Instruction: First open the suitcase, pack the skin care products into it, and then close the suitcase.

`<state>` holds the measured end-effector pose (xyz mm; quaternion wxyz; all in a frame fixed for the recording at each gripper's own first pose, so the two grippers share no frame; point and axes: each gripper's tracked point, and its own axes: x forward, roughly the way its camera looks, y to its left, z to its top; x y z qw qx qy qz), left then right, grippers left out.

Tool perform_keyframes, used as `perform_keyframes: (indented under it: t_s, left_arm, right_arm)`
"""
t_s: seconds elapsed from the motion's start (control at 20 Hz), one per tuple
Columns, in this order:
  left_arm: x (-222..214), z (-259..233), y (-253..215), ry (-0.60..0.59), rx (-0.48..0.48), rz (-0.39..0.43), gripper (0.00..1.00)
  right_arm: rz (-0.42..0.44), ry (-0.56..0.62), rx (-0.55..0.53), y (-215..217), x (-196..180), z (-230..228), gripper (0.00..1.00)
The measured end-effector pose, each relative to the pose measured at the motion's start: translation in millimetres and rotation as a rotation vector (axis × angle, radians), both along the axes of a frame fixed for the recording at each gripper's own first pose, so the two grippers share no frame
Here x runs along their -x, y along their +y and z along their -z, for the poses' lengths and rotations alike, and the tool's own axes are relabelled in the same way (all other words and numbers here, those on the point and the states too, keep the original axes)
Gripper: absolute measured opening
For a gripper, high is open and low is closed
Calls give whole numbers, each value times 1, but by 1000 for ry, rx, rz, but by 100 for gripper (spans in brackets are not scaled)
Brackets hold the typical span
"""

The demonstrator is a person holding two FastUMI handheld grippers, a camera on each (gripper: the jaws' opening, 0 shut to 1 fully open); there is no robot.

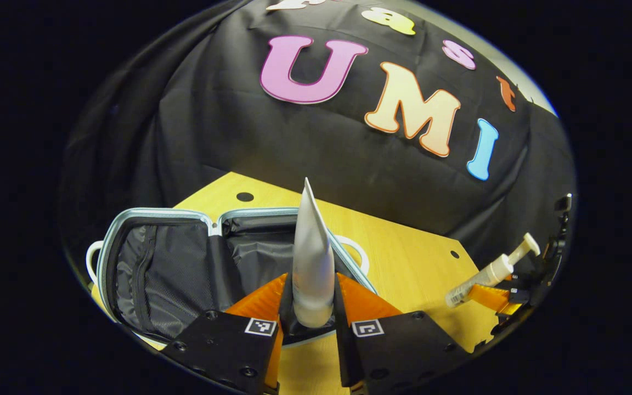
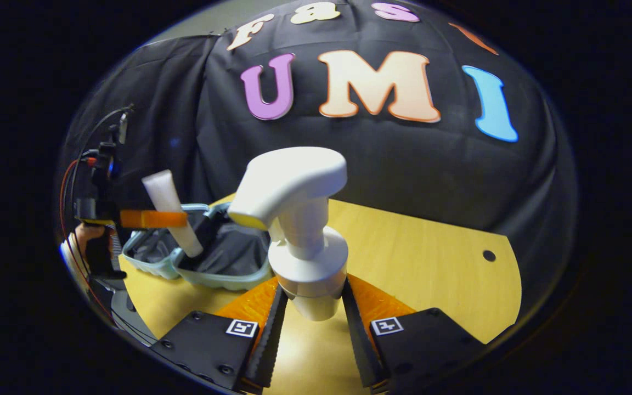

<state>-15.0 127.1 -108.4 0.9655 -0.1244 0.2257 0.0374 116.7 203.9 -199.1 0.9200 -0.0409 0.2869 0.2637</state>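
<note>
- Suitcase (image 1: pixel 184 263) first, in the left gripper view: we see it lying open on the wooden table (image 1: pixel 404 247), dark lining up, so the opening step looks done and packing is under way.
- In that view our left gripper (image 1: pixel 311 315) is closed on a pale tube (image 1: pixel 311 258), both fingers pressing its lower end. The tube stands upright, crimped end up, in line with the open case; we judge it is held low so it can be lowered in.
- Far to the right in that view, the other gripper carries a pump bottle (image 1: pixel 486 277) above the table edge.
- In the right gripper view, our right gripper (image 2: pixel 311 312) is clamped on the pump bottle (image 2: pixel 305 236) at its neck, just under the collar, pump head up. We think this hold stops the bottle slipping down.
- To the left in that view, the tube (image 2: pixel 172 214) hangs tilted in the left gripper (image 2: pixel 154 218) above the open suitcase (image 2: pixel 223 258), a hand (image 2: pixel 83 233) behind it.
- Both products are off the table and neither is in the case yet; closing is still to come.
</note>
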Motion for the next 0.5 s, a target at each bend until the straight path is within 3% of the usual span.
perform_keyframes:
  t_s: [0.25, 0.5]
  left_arm:
    - [-2, 47, 16, 176, 50, 16, 35]
    - [-6, 73, 29, 262, 58, 29, 36]
  right_arm:
    - [-135, 9, -10, 102, -6, 1, 60]
    - [-178, 104, 52, 166, -10, 58, 60]
